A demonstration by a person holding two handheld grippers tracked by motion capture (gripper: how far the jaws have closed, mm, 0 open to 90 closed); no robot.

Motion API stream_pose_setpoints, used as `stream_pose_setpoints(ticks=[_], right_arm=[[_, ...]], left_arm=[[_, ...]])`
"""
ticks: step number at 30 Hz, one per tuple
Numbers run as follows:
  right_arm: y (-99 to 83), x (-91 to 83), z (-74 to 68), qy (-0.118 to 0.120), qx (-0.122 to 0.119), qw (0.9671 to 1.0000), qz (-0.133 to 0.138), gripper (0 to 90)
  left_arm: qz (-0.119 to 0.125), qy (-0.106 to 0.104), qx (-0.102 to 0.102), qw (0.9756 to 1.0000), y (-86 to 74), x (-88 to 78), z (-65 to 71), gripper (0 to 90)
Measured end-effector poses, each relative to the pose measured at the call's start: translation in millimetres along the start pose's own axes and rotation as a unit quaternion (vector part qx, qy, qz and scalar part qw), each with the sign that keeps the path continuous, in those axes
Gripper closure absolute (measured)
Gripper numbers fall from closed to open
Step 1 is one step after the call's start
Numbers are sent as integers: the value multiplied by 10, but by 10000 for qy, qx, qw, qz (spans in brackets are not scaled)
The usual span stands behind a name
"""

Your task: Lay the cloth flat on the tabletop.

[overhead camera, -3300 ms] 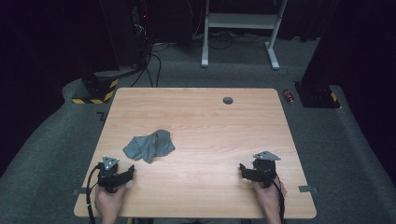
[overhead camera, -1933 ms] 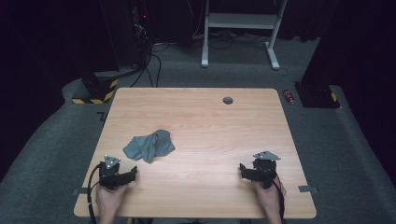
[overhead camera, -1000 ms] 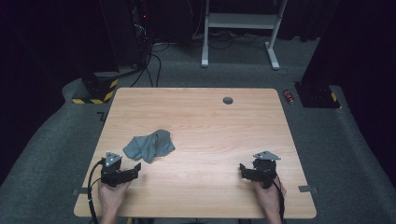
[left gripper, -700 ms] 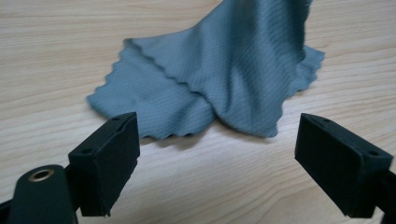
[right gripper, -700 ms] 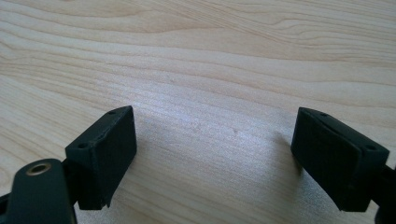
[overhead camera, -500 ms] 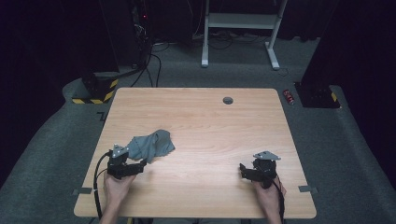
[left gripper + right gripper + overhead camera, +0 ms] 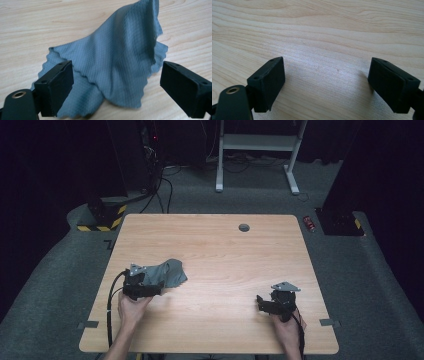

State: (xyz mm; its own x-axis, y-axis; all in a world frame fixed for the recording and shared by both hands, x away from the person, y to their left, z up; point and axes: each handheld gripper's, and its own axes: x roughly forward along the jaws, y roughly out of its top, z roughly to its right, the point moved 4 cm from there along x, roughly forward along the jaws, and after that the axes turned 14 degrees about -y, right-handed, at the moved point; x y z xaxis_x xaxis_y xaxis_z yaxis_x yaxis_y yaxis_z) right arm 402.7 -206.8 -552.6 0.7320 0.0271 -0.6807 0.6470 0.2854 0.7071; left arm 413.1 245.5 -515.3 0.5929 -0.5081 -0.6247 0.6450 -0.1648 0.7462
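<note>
The wooden counter (image 7: 215, 250) carries a crumpled grey cloth (image 7: 167, 272) on its left half. In the last second the left claw (image 7: 115, 85) has slid forward to the cloth's near edge, jaws spread wide on either side of a raised fold, so a pinch looks imminent. The right claw (image 7: 327, 82) rests open over bare wood, well apart.

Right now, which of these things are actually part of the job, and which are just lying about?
In use:
- grey cloth, crumpled on the table
- left gripper, jaws open around it

Lying about:
- right gripper, open over bare wood
- red object on the floor
</note>
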Motion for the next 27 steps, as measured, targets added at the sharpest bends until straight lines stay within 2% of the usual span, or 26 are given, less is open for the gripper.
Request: stream_pose_setpoints(ticks=[3,6,10,15,18,20,22,25,26,27], right_arm=[[0,0,0,0,0,10000,0,138],[0,0,-1,0,1,10000,1,139],[-1,-1,-1,1,3,10000,-4,139],[0,0,0,0,0,10000,0,139],[0,-1,0,1,1,10000,0,139],[0,-1,-1,1,4,10000,-3,139],[0,-1,-1,0,2,10000,-2,139],[0,-1,-1,1,2,10000,-3,139],[0,-1,-1,1,1,10000,-1,139],[0,-1,-1,1,2,10000,-1,139]], left_arm=[[-21,-19,-6,10000,34,47,6,114],[-142,17,64,9999,72,116,5,113],[-232,-7,-89,9997,129,233,-41,110],[-409,81,-33,9991,128,355,-27,120],[-583,151,2,9982,116,448,-30,155],[-607,160,-12,9980,113,469,-30,173],[-747,248,17,9969,93,533,-32,197],[-783,352,89,9963,80,560,-23,220],[-732,382,126,9965,79,558,-13,300],[-719,407,106,9965,83,554,-22,313]])
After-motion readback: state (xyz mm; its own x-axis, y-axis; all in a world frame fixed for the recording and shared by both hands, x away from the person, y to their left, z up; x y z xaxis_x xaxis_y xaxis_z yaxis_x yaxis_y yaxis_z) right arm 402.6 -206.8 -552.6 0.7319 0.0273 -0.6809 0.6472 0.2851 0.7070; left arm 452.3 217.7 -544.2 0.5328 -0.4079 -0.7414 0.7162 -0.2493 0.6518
